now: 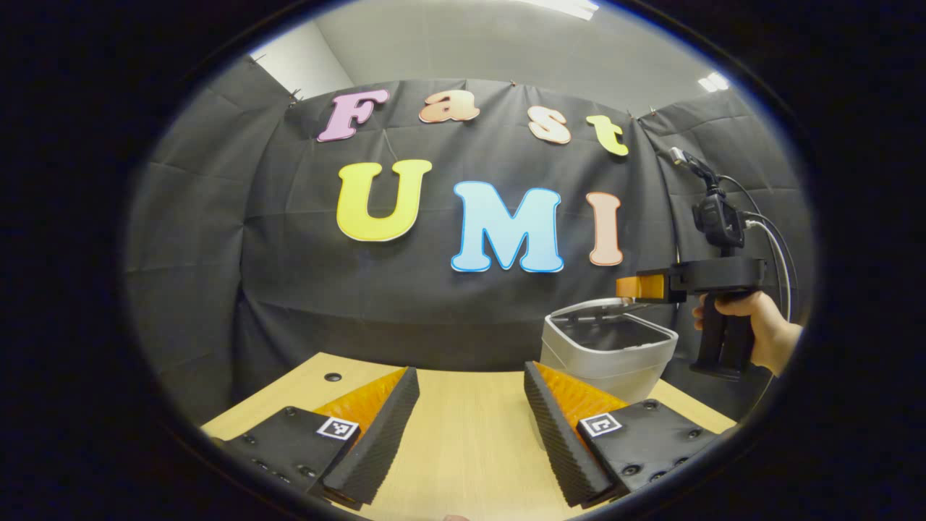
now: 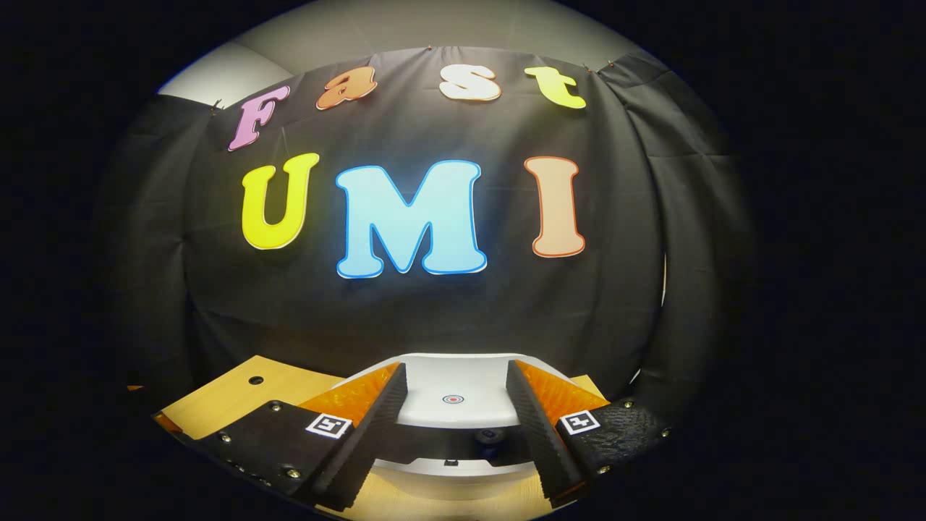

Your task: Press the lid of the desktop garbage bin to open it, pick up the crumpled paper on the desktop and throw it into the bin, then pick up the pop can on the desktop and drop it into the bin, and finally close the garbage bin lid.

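Left hand-held gripper (image 1: 470, 434) is seen low over the wooden bench (image 1: 470, 449), fingers spread wide apart, released, nothing between them. The bin (image 1: 608, 351) is seen at about 2 o'clock from it, near the far right part of the bench, its lid (image 1: 604, 310) raised behind the dark opening.

Right hand-held gripper (image 1: 629, 287) is held by a hand (image 1: 759, 325) above the bin at its right side, as noted in the left gripper view. In the right gripper view the right hand-held gripper (image 2: 456, 427) is recorded with fingers parted, released, nothing gripped. The bin (image 2: 452, 470) sits directly ahead at 12 o'clock, below and between the fingers; the lid (image 2: 452, 394), marked with a small red dot, stands tilted up at the far side. The bench (image 2: 231, 394) is seen at 10 o'clock.
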### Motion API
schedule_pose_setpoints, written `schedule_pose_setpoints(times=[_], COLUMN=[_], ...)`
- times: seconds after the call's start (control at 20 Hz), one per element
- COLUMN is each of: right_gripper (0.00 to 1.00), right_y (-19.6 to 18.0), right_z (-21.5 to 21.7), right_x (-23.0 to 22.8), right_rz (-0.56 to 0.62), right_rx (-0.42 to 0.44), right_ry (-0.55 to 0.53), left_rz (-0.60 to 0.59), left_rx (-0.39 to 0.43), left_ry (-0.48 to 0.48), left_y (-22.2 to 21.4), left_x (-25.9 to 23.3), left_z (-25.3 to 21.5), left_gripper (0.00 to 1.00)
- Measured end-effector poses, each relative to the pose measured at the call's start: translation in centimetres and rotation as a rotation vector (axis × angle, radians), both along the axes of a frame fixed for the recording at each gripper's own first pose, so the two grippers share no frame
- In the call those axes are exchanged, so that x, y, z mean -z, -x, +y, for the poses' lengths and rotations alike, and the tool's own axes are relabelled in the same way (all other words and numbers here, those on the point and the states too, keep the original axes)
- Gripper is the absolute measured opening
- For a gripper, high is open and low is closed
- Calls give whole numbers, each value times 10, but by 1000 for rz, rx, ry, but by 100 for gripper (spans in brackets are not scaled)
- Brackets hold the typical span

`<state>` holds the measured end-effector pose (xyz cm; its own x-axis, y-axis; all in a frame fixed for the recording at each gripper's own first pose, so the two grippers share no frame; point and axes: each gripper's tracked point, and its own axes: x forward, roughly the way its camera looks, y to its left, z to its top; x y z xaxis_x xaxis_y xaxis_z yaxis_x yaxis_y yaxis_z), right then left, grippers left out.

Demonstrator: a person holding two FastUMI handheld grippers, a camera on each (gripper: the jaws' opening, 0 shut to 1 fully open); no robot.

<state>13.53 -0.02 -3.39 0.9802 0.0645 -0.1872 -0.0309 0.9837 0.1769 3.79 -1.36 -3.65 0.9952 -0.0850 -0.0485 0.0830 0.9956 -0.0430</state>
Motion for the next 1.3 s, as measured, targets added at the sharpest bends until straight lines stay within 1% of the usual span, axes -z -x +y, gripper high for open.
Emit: schedule_pose_setpoints(times=[0.4, 0.75, 0.95, 1.2, 1.25, 1.3], right_gripper=[89, 89, 89, 90, 90, 91], right_y=[-1, 0, 0, -1, -1, -2], right_z=[8, 11, 11, 12, 12, 12], right_x=[32, 52, 52, 52, 53, 53], right_rz=[30, 19, -13, -34, -37, -38], right_rx=[0, 15, 36, 36, 34, 34], right_ry=[0, 51, 52, 46, 45, 45], left_rz=[8, 19, 20, 26, 25, 25], left_rx=[-8, -12, -13, -10, -7, -5], left_ry=[-7, -16, -22, -20, -21, -21], left_y=[0, -2, -4, -6, -6, -6], left_x=[5, 10, 10, 12, 12, 13], left_z=[4, 5, 5, 0, -2, -4], left_gripper=[100, 100, 100, 100, 95, 100])
